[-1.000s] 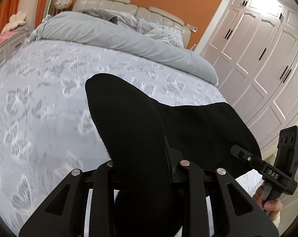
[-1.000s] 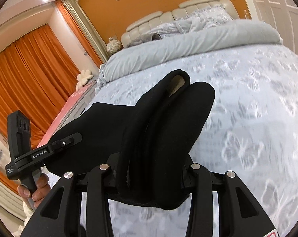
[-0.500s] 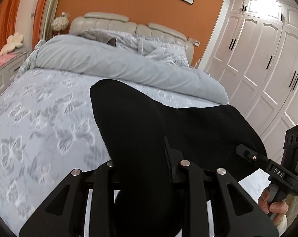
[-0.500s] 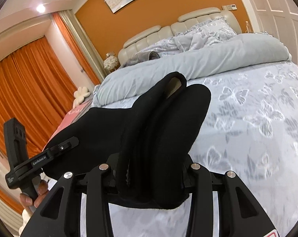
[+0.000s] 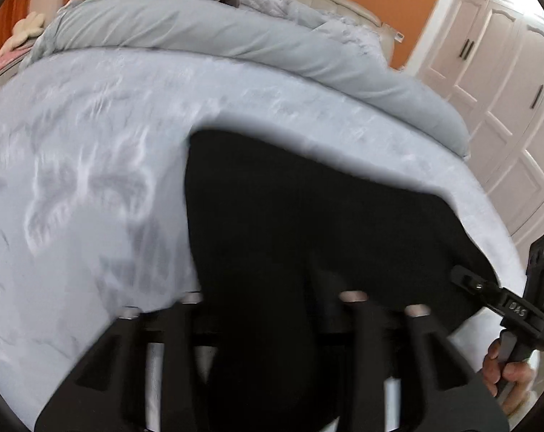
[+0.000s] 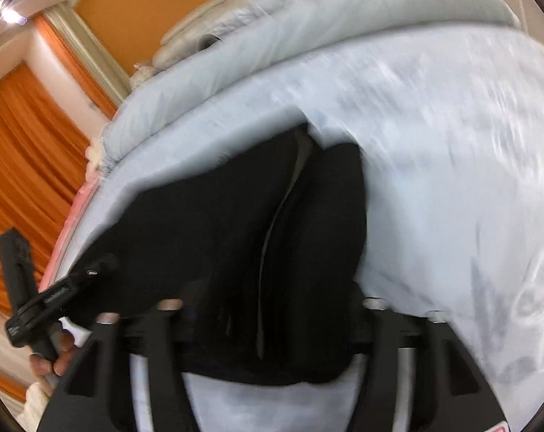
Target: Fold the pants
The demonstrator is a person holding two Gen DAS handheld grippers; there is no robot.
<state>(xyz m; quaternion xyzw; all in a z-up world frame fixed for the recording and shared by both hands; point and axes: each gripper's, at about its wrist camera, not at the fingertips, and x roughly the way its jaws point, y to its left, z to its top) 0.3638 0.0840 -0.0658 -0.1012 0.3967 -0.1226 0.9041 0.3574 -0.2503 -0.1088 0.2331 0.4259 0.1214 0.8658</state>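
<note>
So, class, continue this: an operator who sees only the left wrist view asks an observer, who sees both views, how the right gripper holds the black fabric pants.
Observer: The right gripper is shut on a thick bunch of the black fabric pants.
Operator: Any layers showing?
Observer: Yes, a pale edge line runs between two folded black layers.
Operator: And my own hand?
Observer: The left hand wraps the handle below the left gripper.

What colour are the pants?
Black. The pants show best in the right wrist view, bunched against the pale bedspread.
</note>
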